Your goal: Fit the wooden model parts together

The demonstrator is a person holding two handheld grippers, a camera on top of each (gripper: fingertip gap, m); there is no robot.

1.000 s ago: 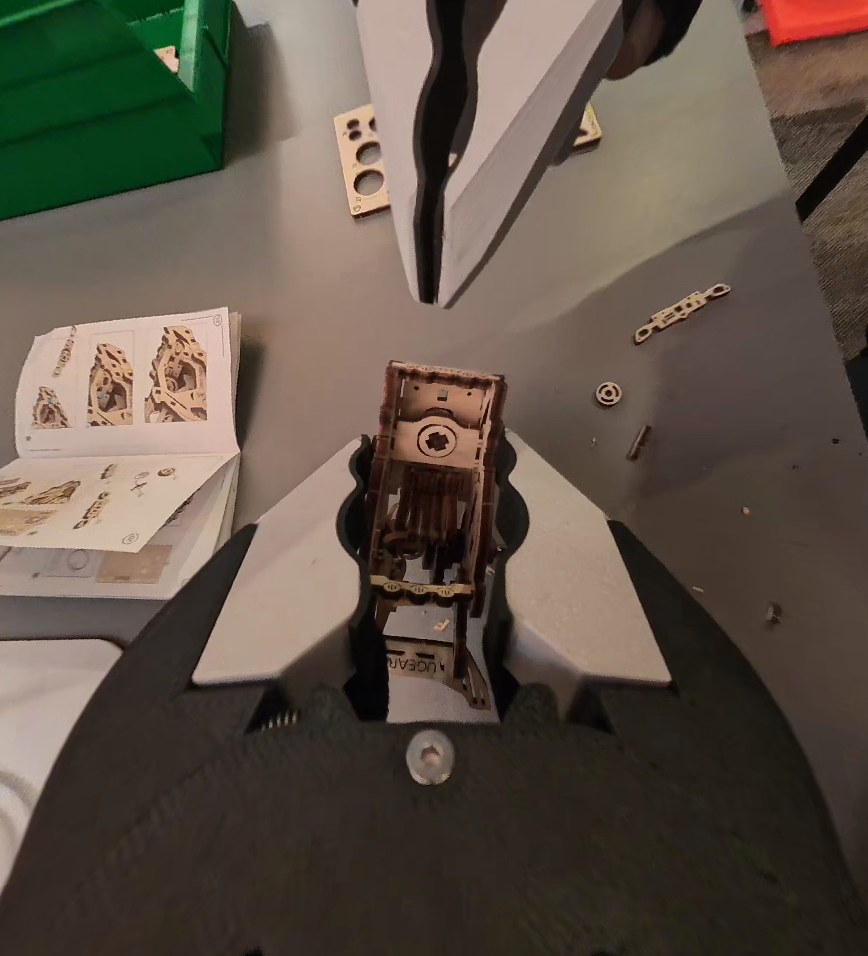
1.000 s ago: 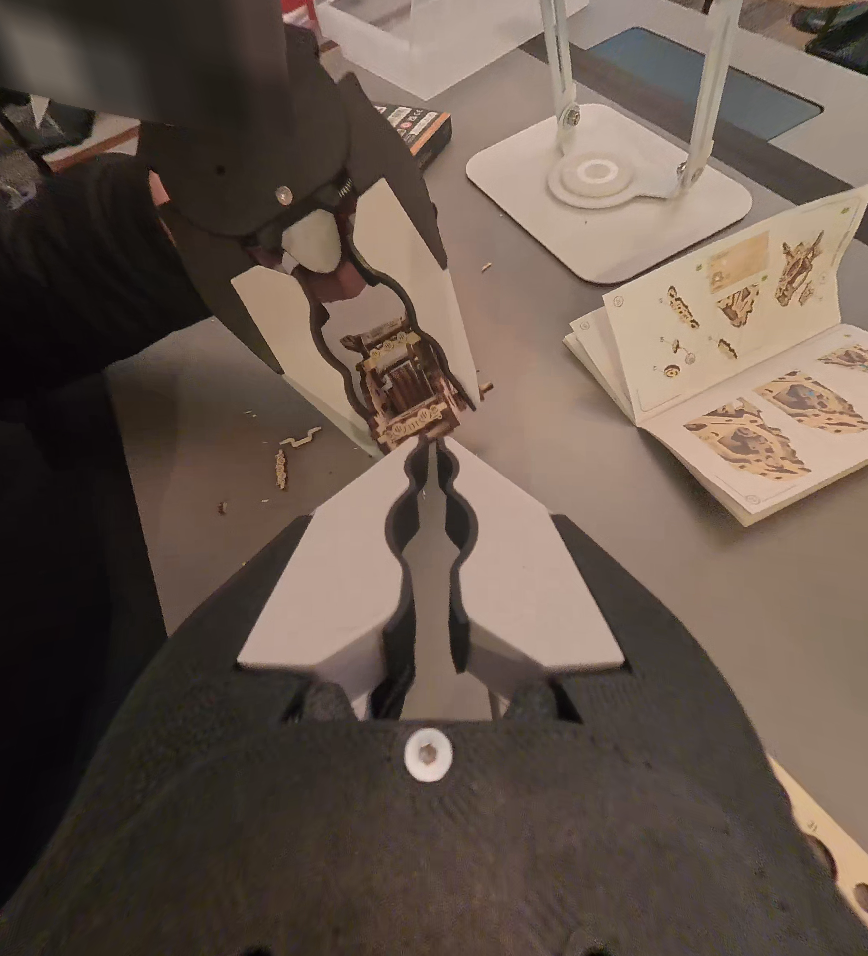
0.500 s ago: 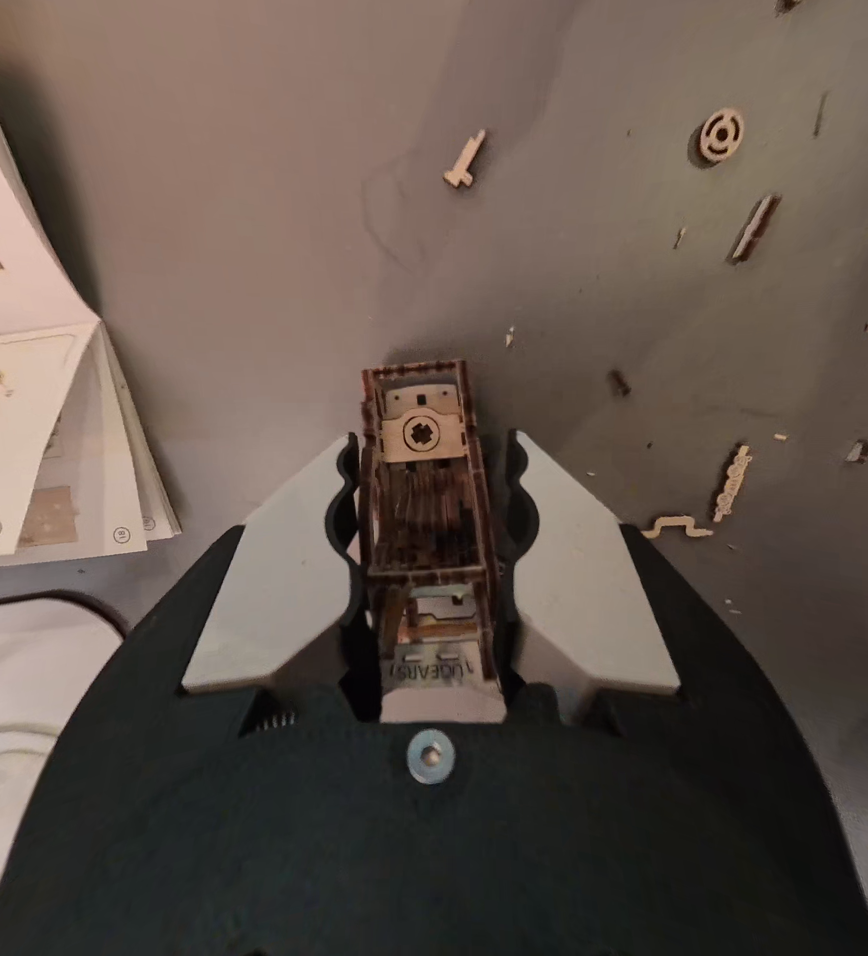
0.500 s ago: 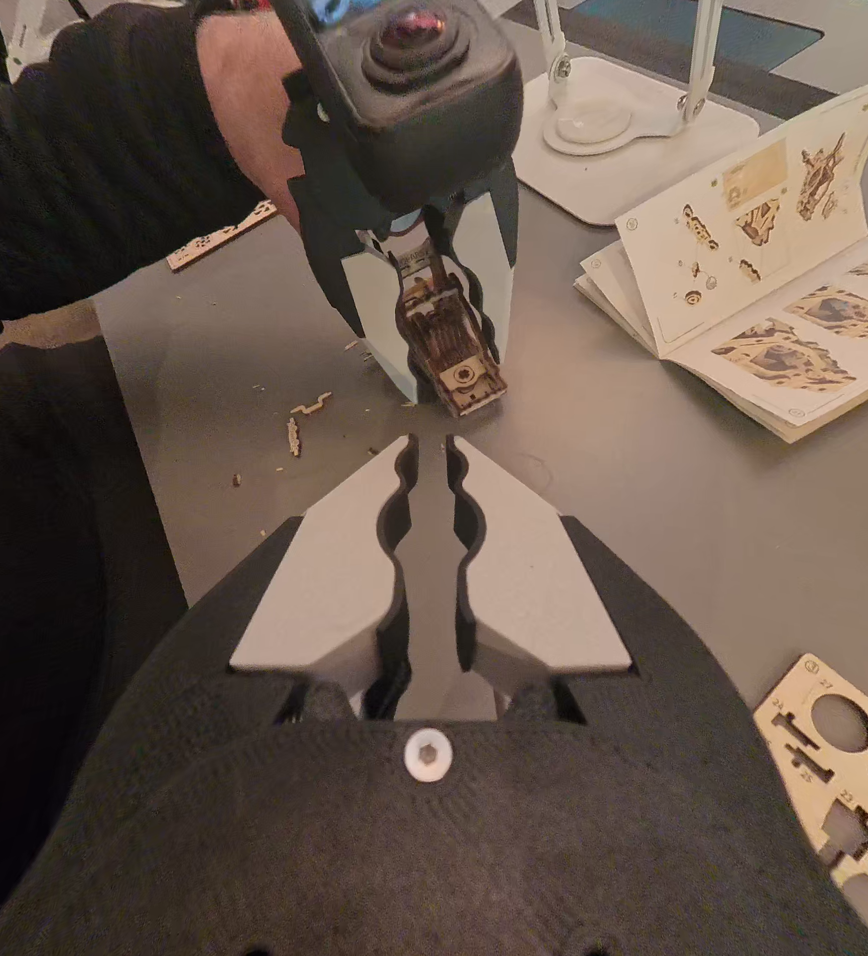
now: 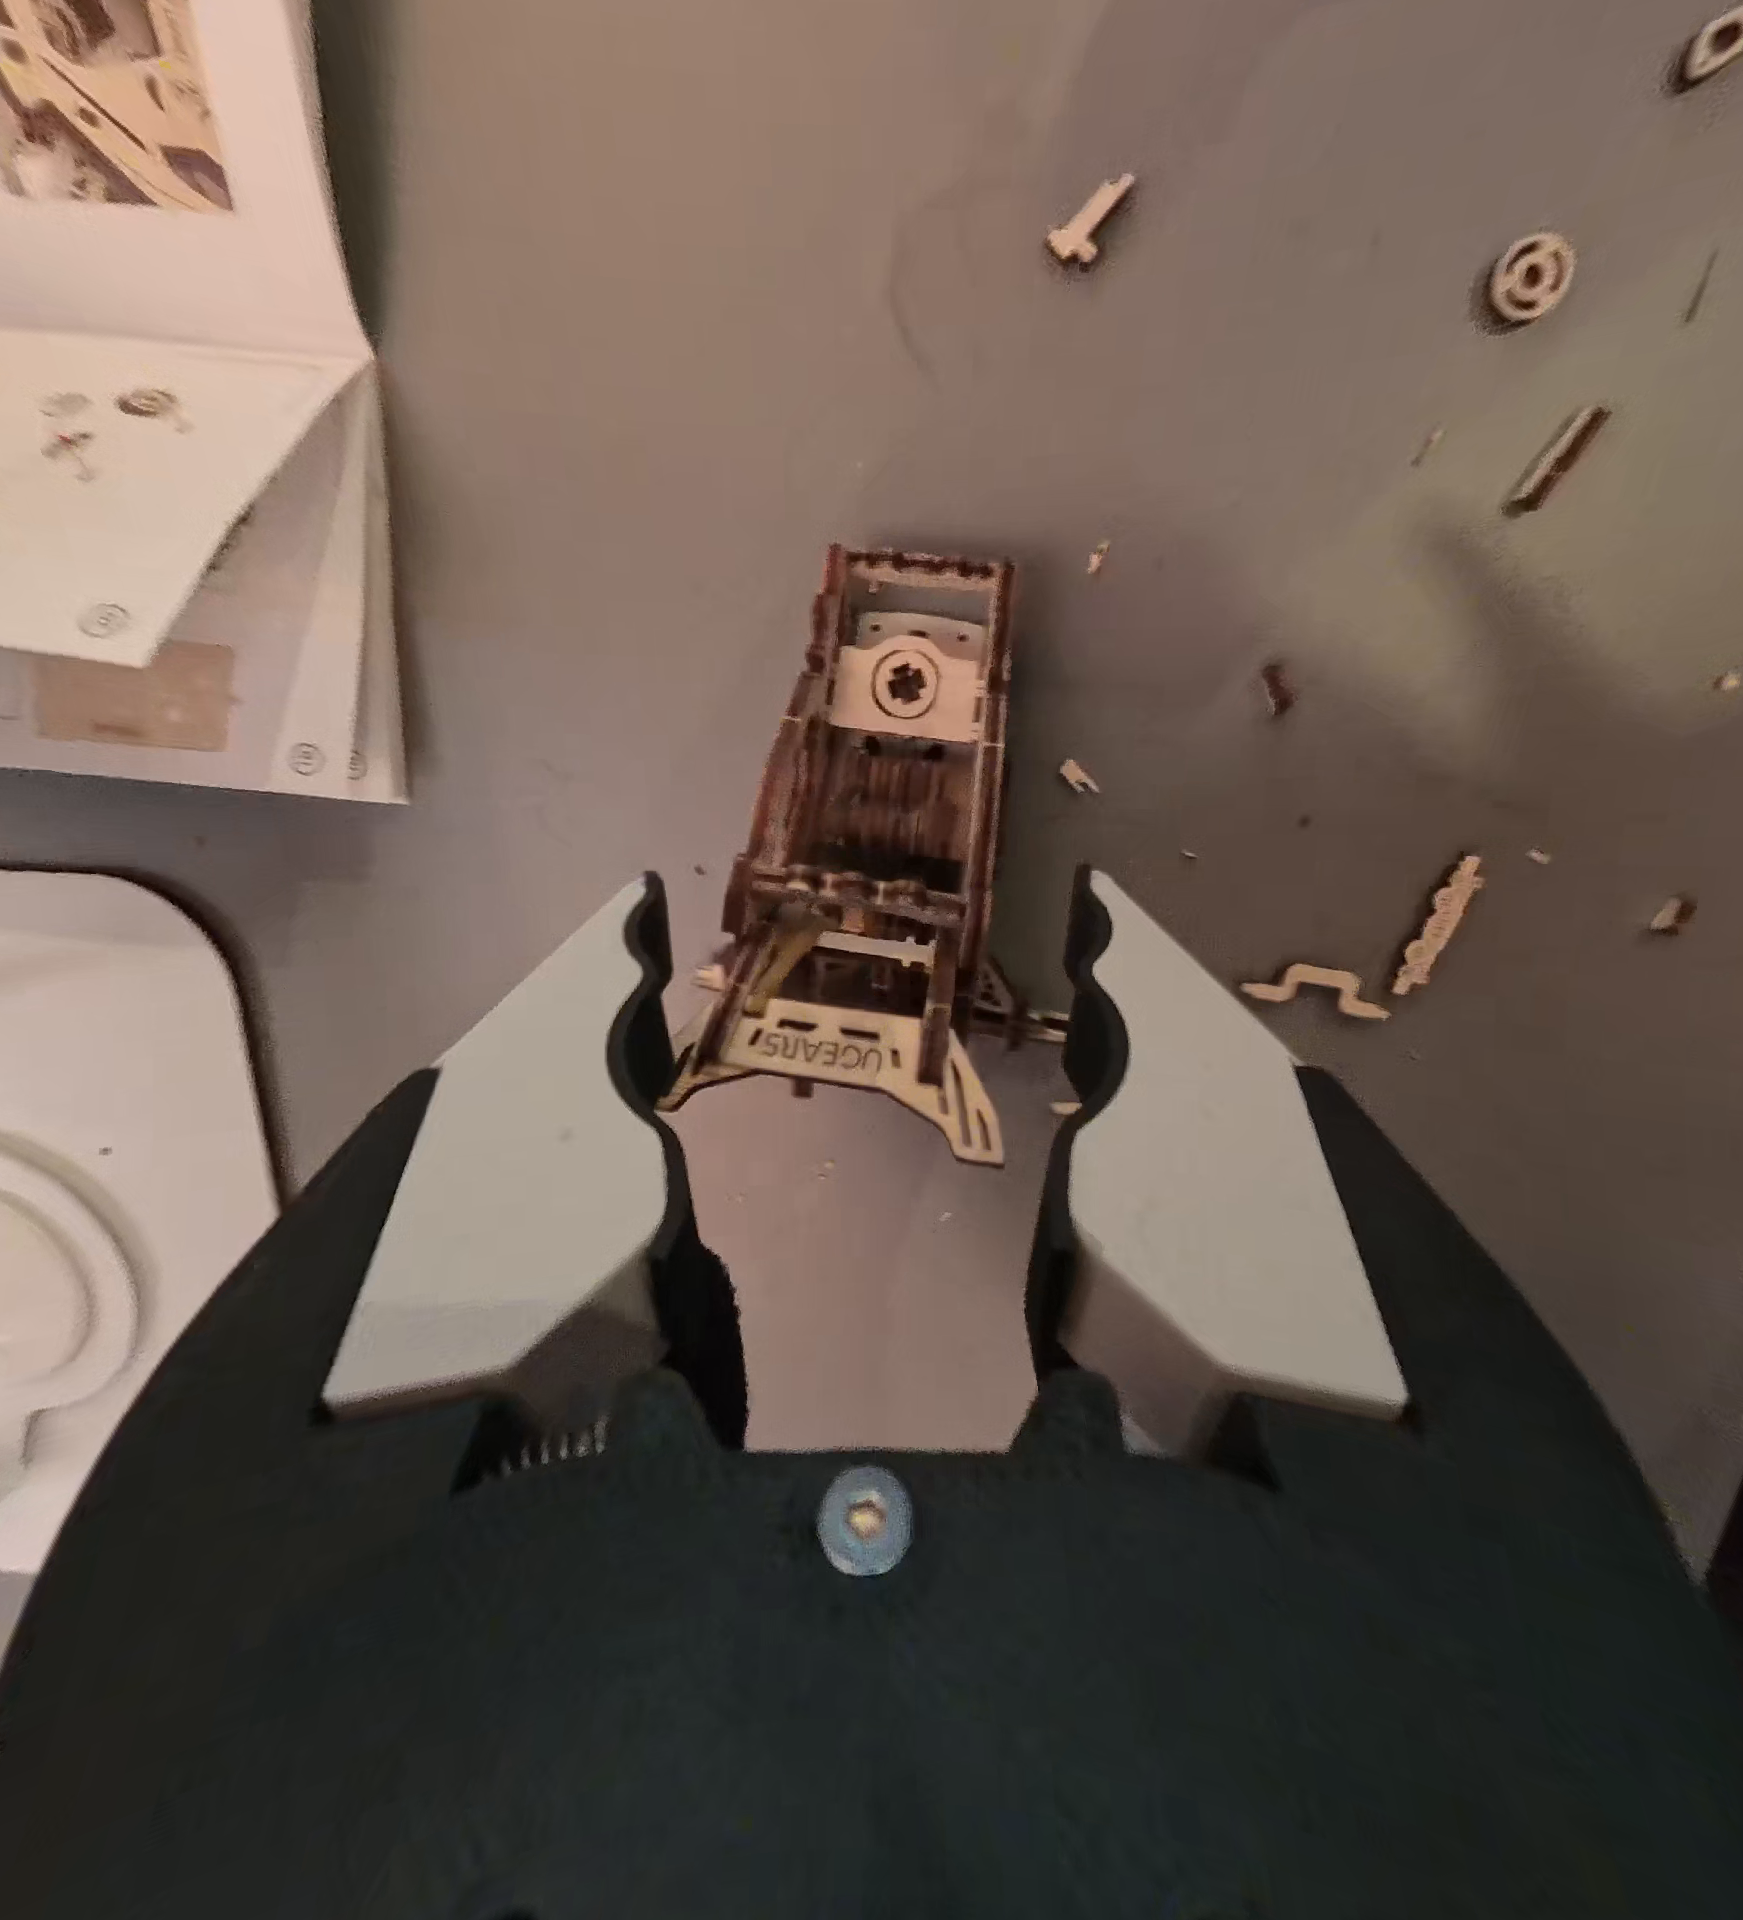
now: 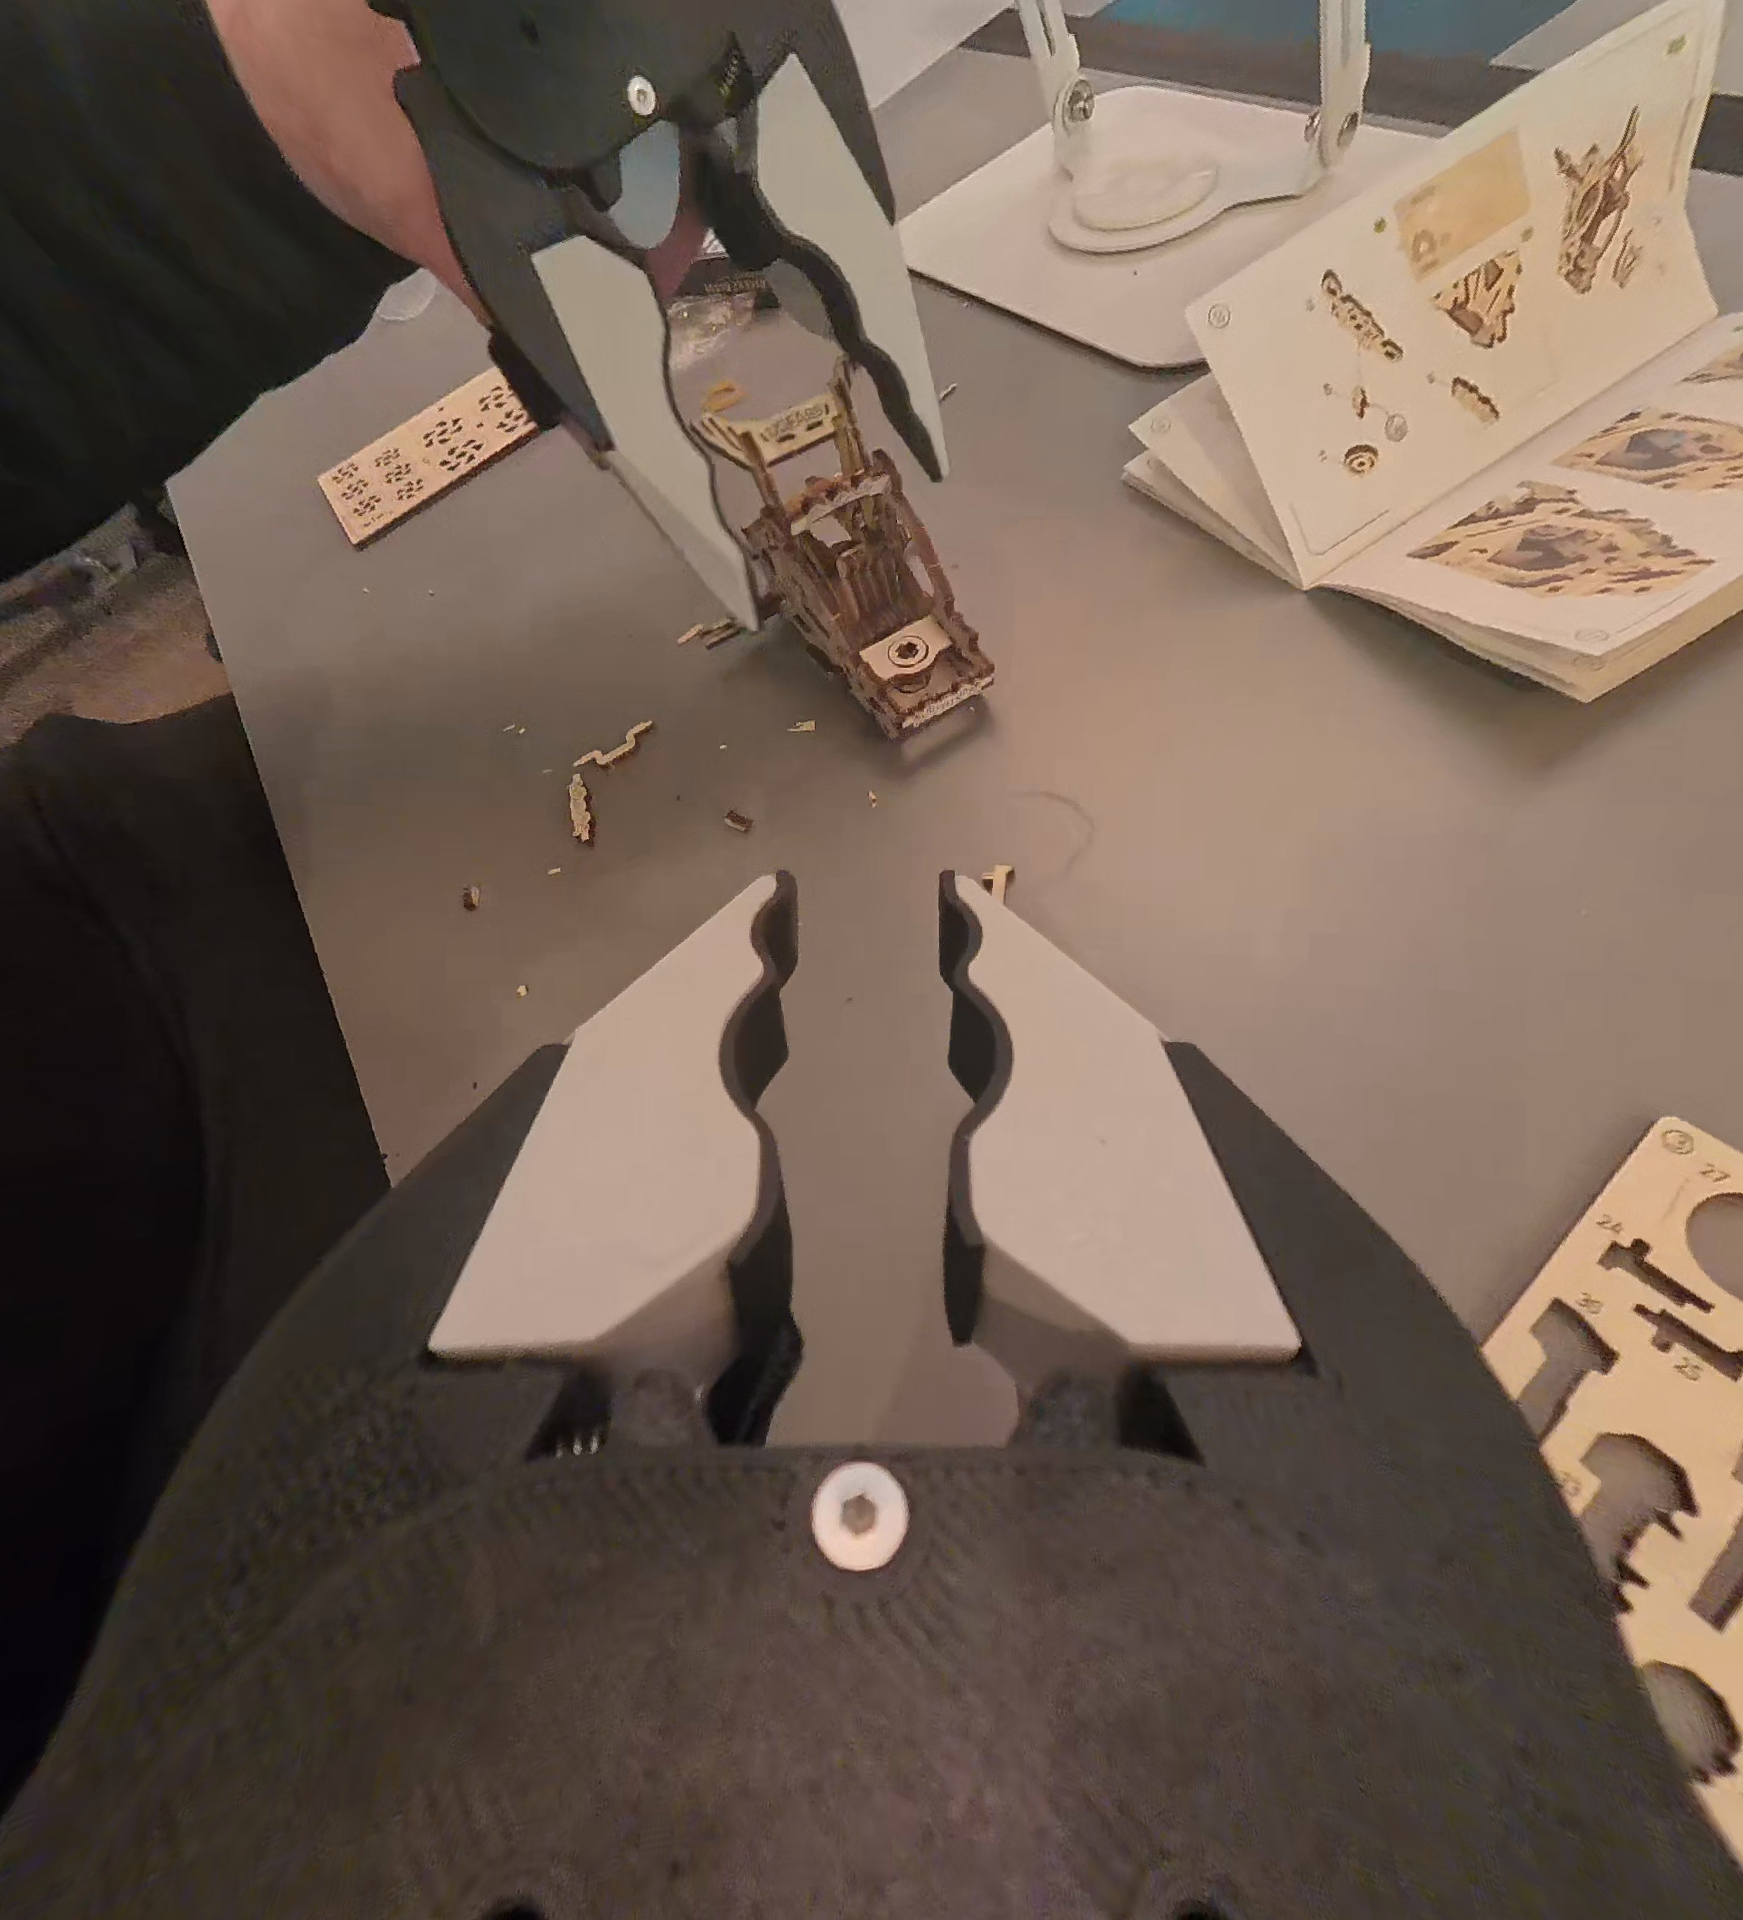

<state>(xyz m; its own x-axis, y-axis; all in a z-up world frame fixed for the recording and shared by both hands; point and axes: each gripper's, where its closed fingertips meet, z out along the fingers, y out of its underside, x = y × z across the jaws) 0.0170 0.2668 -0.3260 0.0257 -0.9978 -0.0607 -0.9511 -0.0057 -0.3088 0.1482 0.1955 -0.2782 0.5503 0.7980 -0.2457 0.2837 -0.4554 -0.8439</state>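
Note:
The partly built wooden model (image 5: 888, 821) rests on the grey table (image 5: 690, 364), free of any grip. My left gripper (image 5: 867, 899) is open just above it, its jaws spread either side of the model's near end. In the right wrist view the model (image 6: 867, 582) lies under the left gripper (image 6: 831, 530). My right gripper (image 6: 865, 899) is open and empty, low over the table, short of the model. Small loose wooden parts lie near: a ring (image 5: 1529, 281), a peg (image 5: 1085, 223), a stepped strip (image 5: 1314, 989).
An open instruction booklet (image 6: 1532, 447) lies to the right of the model, also in the left wrist view (image 5: 129, 416). A punched-out wooden sheet (image 6: 1698, 1434) lies at the right front. Another sheet (image 6: 431, 452) lies far left. A white lamp base (image 6: 1147, 197) stands behind. A person's dark sleeve (image 6: 67, 260) is at left. My right fingertips sit around 15 cm from my left ones. My right tips are roughly 8 cm from the peg (image 5: 1085, 223).
My left gripper has set the model down on the table, opened and drawn back. My right gripper has opened a little wider and moved back from the model.

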